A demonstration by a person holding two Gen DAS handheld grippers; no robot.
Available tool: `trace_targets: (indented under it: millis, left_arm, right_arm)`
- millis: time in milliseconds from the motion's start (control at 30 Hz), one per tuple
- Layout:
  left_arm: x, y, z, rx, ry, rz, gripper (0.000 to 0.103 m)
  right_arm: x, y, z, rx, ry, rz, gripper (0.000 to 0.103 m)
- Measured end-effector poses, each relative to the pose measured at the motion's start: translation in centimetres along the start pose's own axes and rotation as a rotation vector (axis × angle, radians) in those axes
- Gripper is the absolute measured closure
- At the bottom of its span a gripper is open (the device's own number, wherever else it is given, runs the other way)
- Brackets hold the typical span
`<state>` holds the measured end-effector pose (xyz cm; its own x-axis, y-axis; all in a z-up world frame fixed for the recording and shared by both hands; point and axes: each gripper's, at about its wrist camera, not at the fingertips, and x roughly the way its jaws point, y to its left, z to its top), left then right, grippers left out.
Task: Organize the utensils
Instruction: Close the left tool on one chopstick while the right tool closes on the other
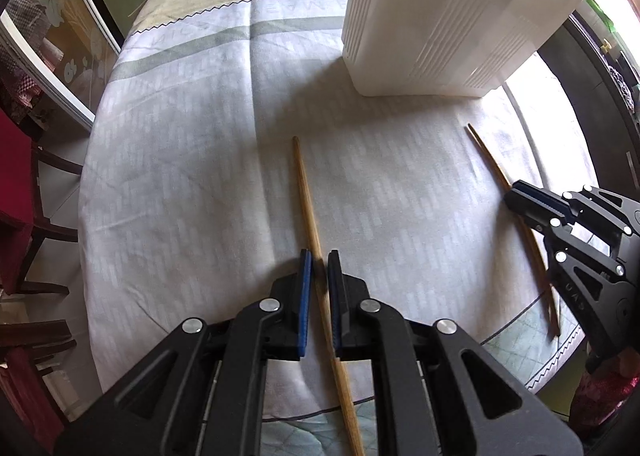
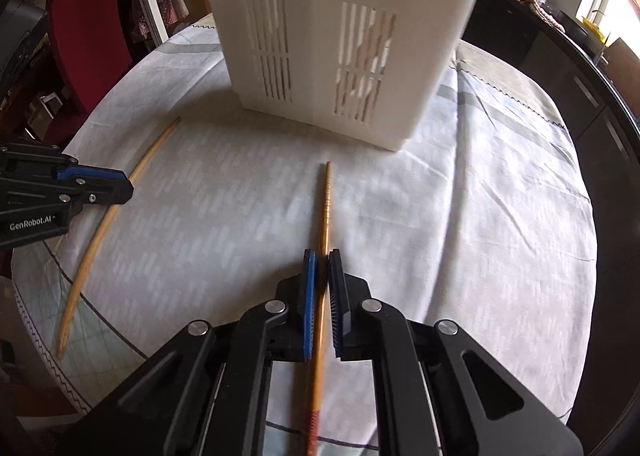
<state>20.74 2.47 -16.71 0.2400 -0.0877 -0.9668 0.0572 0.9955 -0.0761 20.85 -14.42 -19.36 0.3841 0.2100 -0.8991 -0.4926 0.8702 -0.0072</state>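
Two wooden chopsticks lay on the cloth-covered table (image 1: pixel 180 160) in front of the white slotted utensil holder (image 2: pixel 332 56), well apart from each other and neither yet in it. My left hand-held gripper (image 1: pixel 319 288) was pressed together on the left chopstick (image 1: pixel 306 196), gripping it past the middle, toward the near end. My right hand-held gripper (image 2: pixel 322 288) was likewise pinching the right chopstick (image 2: pixel 325 200), its pads tight against the shaft some way above the red-wrapped end. In each wrist view the other gripper appeared at the side, clamped over its own stick.

Assessment: both sticks looked light, stiff and slender, with a smooth rounded surface likely to roll or pivot between flat pads. Each grip sat along the shaft and left a long free length ahead, so I judged that the tip could swing on lifting. A hold nearer the balance point, square across the shaft, seemed the sounder choice. Breakage risk appeared low; slippage was the main concern. The holder stood upright and appeared stable on the cloth.
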Motion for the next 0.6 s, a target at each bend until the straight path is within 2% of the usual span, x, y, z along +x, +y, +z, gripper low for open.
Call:
trace_targets:
  millis: [167,267,300,500,533,600]
  left_arm:
    - [0.0,0.7,0.4,-0.049,0.027,-0.024,0.095]
    - [-0.2,1.3,0.6,-0.063,0.030,-0.007,0.095]
    - [-0.1,1.4,0.6,-0.065,0.037,-0.008,0.095]
    - [0.0,0.6,1.1,-0.029,0.051,0.016,0.095]
    - [0.1,0.2,1.4,-0.026,0.052,0.022,0.095]
    - [0.4,-0.1,2.2,-0.017,0.052,0.033,0.095]
  right_arm:
    - [-0.4,-2.1,-0.7,0.002,0.022,0.011,0.094]
    - [-0.2,-1.7,0.0,-0.014,0.031,0.001,0.078]
    - [0.0,-1.5,0.3,-0.020,0.034,0.003,0.077]
    - [0.8,-1.1,2.2,-0.037,0.068,0.023,0.078]
    - [0.9,-1.1,2.4,-0.035,0.077,0.036,0.083]
    - [0.9,-1.1,2.7,-0.035,0.085,0.058,0.086]
